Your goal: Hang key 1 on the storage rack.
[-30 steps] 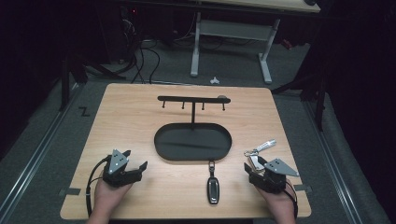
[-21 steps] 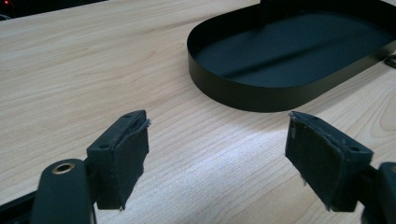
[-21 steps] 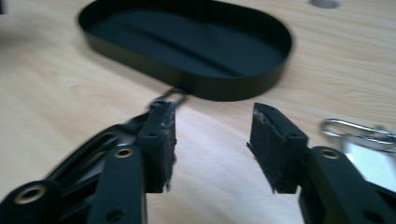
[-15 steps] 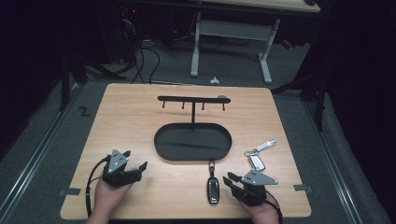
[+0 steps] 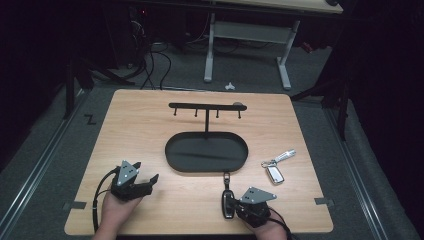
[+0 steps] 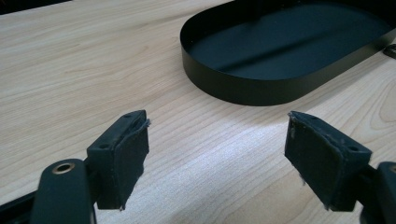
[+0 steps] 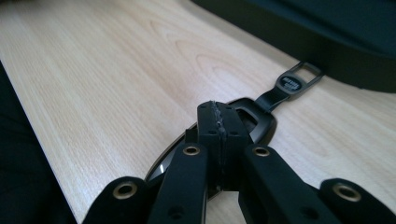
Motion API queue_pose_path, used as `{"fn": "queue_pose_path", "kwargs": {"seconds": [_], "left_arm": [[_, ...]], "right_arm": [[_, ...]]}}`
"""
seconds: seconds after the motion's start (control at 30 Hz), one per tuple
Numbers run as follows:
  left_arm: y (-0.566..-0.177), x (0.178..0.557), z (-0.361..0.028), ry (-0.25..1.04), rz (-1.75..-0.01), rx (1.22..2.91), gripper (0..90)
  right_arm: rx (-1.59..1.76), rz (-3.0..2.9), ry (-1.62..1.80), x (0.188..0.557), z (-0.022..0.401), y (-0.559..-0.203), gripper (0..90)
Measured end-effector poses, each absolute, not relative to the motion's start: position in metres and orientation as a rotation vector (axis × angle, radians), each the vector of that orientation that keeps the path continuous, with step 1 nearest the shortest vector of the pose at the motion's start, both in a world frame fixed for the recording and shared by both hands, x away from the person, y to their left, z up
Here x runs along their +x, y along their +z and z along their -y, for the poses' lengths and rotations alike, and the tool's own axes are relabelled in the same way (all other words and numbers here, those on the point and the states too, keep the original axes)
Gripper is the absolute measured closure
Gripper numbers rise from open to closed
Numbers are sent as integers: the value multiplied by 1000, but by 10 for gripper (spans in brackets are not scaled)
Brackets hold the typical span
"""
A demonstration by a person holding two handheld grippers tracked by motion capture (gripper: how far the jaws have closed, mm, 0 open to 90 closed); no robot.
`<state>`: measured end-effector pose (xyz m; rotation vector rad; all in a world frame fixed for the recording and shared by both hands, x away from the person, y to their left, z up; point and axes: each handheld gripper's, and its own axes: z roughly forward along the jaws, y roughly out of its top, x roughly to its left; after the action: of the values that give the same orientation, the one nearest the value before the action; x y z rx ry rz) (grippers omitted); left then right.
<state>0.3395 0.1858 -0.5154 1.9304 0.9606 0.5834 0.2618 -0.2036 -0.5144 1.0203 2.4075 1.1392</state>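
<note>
Right gripper (image 7: 218,126) over car key (image 5: 228,201) on desk (image 5: 150,120), jaws pressed together, empty. Left gripper (image 6: 217,144) idle, jaws apart. Likely next: spread jaws, grasp key, carry toward tray (image 5: 207,167).

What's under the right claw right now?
The right claw, jaws closed together, sits over the black key fob lying on the wooden table. The fob's far end and strap tab stick out beyond the jaws; its middle is covered, so contact can't be confirmed.

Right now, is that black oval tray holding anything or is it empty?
Empty. The black oval tray shows only its bare dark floor; the black key fob and the silver key fob lie outside on the table.
</note>
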Motion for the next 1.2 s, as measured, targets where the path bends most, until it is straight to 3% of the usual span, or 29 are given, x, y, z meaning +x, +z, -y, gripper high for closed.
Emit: {"fn": "queue_pose_path", "kwargs": {"seconds": [0.33, 1.2], "left_arm": [[-516, 340, -185, 574, -953, 1941, 225], [-516, 340, -187, 569, -953, 1940, 225]], "right_arm": [[1040, -2418, 1081, 265, 206, -517, 900], [1266, -2248, 965, 280, 279, -516, 900]]}}
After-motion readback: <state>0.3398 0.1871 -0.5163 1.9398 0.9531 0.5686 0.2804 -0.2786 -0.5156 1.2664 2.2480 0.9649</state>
